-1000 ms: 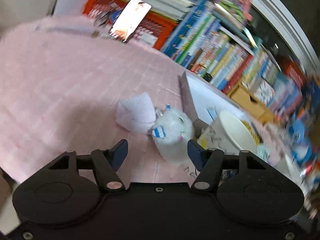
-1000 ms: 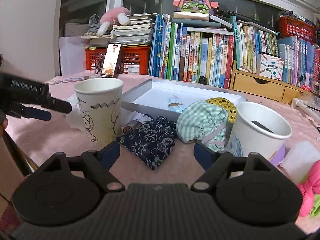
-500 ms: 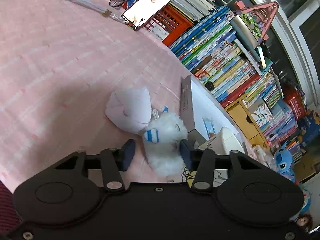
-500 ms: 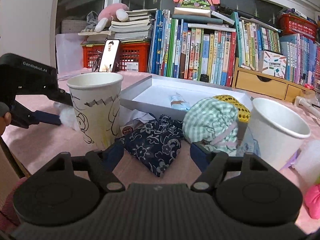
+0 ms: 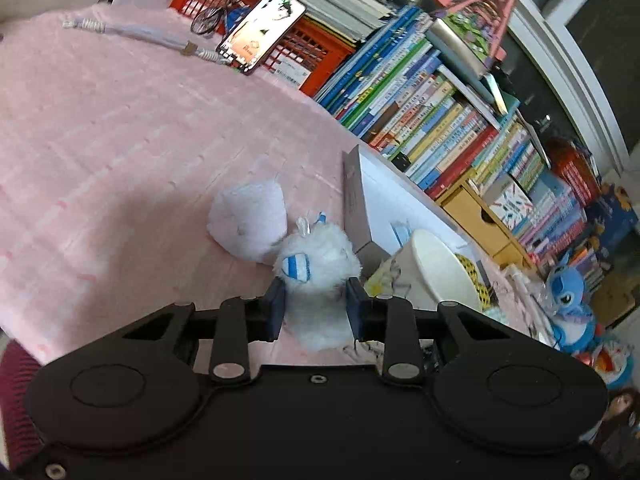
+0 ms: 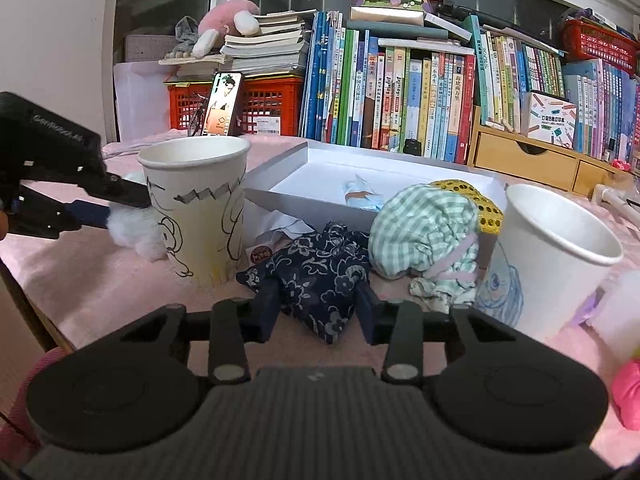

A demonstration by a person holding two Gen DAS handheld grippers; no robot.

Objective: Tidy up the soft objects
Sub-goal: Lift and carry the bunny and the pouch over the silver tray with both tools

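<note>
My left gripper (image 5: 315, 303) is shut on a white fluffy plush toy (image 5: 320, 268) with a blue striped patch, on the pink tablecloth. A pale pink soft pouch (image 5: 250, 220) lies just beyond it. The plush also shows in the right wrist view (image 6: 136, 230), beside the left gripper (image 6: 100, 204). My right gripper (image 6: 318, 312) has closed on the near end of a dark blue floral cloth pouch (image 6: 316, 272). A green checked cloth bundle (image 6: 424, 236) with a yellow sequin piece (image 6: 480, 204) lies to its right.
A white shallow box (image 6: 360, 184) sits behind the pouches, holding a small light blue item (image 6: 360, 196). Two paper cups stand left (image 6: 196, 208) and right (image 6: 548, 256). Books (image 6: 400, 96), a red crate (image 6: 260, 104) and a phone (image 6: 222, 104) line the back.
My left gripper moved forward and closed on the white plush. My right gripper moved forward and closed around the dark floral pouch.
</note>
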